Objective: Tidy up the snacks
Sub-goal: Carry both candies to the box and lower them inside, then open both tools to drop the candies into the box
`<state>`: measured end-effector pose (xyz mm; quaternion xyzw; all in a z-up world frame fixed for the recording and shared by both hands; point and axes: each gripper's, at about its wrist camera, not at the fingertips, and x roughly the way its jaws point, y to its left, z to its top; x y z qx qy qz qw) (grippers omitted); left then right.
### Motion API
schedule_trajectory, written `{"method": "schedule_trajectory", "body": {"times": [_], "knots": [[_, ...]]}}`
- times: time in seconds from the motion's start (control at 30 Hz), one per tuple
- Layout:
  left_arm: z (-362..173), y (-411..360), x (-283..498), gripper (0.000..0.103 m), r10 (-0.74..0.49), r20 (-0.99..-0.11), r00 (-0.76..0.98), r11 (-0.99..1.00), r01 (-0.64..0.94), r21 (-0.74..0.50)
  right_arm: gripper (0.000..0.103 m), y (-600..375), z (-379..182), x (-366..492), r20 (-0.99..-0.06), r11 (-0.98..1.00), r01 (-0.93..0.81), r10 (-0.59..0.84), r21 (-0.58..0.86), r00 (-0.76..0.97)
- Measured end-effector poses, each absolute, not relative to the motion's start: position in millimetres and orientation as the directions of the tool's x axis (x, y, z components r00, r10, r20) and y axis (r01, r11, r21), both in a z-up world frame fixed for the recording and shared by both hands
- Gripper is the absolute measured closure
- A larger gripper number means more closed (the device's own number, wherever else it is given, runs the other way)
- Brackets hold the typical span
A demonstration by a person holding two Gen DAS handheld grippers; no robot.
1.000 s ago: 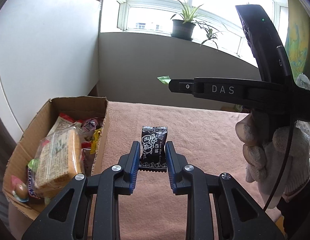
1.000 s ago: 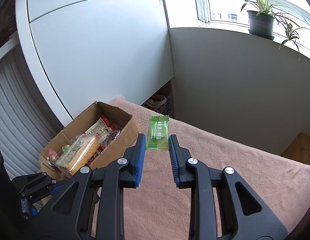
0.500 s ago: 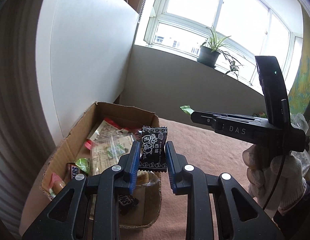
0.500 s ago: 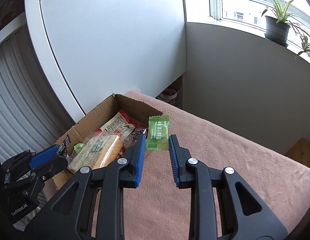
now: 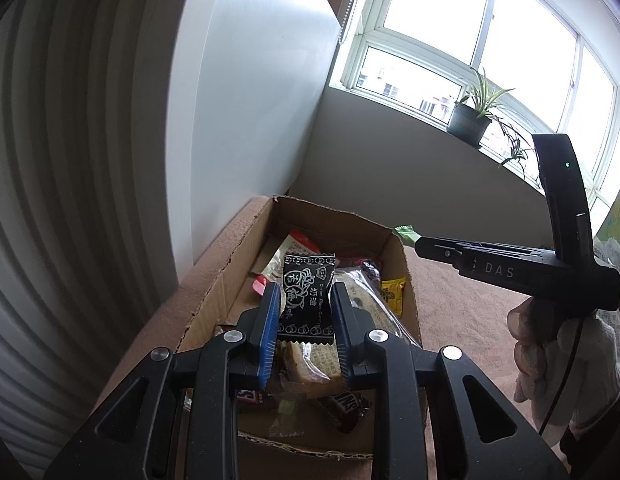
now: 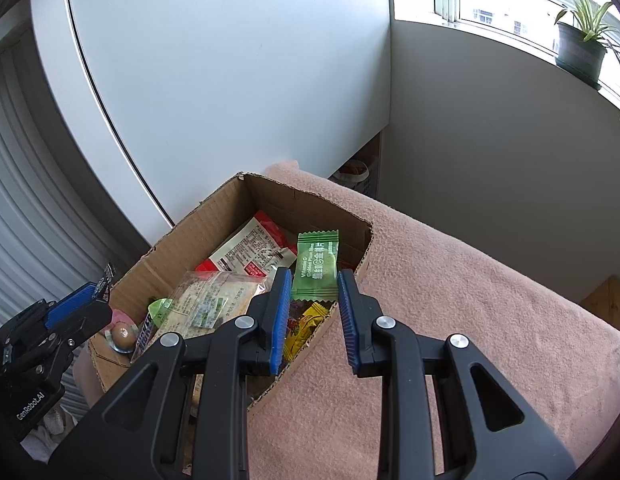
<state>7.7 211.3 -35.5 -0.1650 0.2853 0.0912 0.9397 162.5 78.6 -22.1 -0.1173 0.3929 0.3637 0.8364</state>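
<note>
Over the cardboard box (image 5: 214, 304) at the left end of the pink cloth (image 6: 450, 320), my left gripper (image 5: 304, 312) pinches a black plum candy (image 5: 306, 296) and my right gripper (image 6: 314, 292) pinches a green vitamin candy (image 6: 315, 268) near the box's far right corner. To drop well, I'd bring each packet fully inside the walls, then spread the jaws. Already inside lie a clear-wrapped sandwich biscuit (image 6: 206, 300), a red-and-white packet (image 6: 250, 248), a yellow candy (image 5: 392, 294) and chocolate bars (image 5: 346, 402)
</note>
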Motion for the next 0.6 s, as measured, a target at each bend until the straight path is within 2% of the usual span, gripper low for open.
{"method": "schedule_trajectory", "body": {"times": [0.6], "knots": [[-54,218,12,0.079,0.13,-0.617,0.776,0.932,-0.307,-0.19,0.078,119,-48,163,-0.765,0.697,-0.708,0.517,0.115,0.385]]}}
